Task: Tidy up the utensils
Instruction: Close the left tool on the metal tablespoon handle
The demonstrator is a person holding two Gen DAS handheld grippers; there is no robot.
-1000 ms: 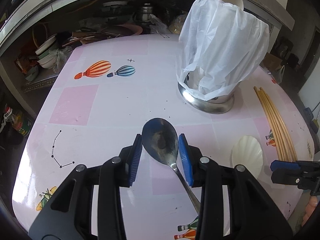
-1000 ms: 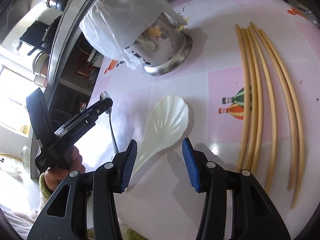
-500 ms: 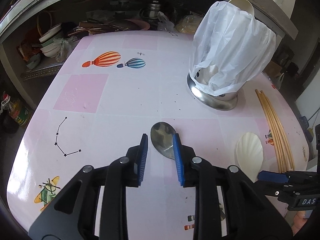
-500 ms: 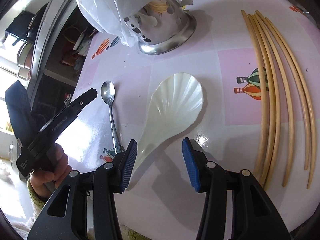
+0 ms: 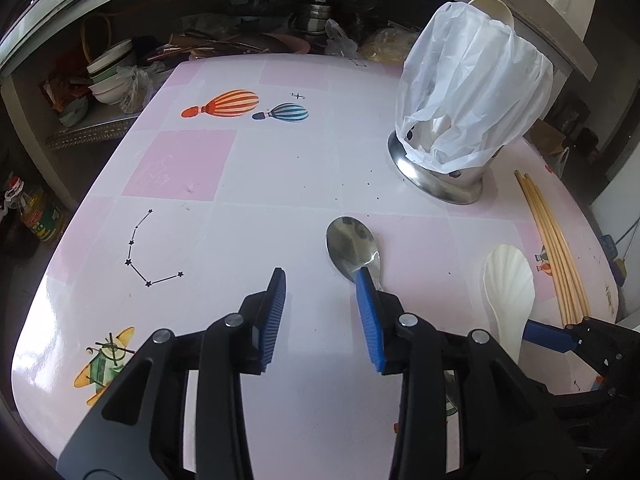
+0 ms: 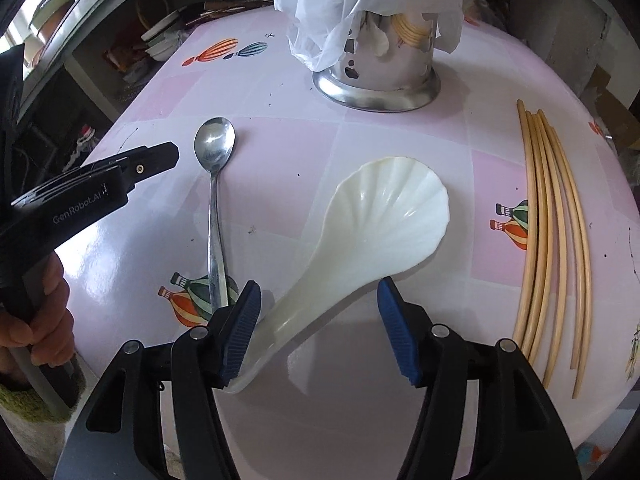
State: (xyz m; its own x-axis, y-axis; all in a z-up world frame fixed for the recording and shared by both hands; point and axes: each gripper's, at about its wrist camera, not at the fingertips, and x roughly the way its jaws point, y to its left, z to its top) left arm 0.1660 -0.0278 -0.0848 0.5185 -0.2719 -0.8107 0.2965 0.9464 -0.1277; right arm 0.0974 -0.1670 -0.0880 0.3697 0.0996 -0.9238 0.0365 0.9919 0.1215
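Left wrist view: the left gripper (image 5: 320,300) is sitting at lower center, its jaws opening with nothing between them. The metal spoon (image 5: 352,250) is lying on the pink table (image 5: 224,208) right of center, its bowl poking out past the right finger, which is covering the neck. Risk here: that finger looks very close to the spoon, so any sideways shift could be nudging it out of line. The steel utensil holder (image 5: 440,184), draped in a white plastic bag (image 5: 472,92), is standing at upper right; the bag is hanging over much of the opening, so anything dropped in could be snagging on it. The 5 or so chopsticks (image 5: 552,248) are lying at the right edge.

Right wrist view: the right gripper (image 6: 320,332) is at bottom center, jaws opening around the handle of the white shell-shaped spoon (image 6: 384,216). The handle is lying against the left pad while the right pad is standing clear, so nothing is clamped. If the jaws close from here, I judge the smooth, tapering handle could be sliding or twisting out. The metal spoon (image 6: 214,184) is lying left of center, its handle end just beside the left finger and likely to get bumped. The chopsticks (image 6: 556,240) at right are near the table edge and could be rolling off.
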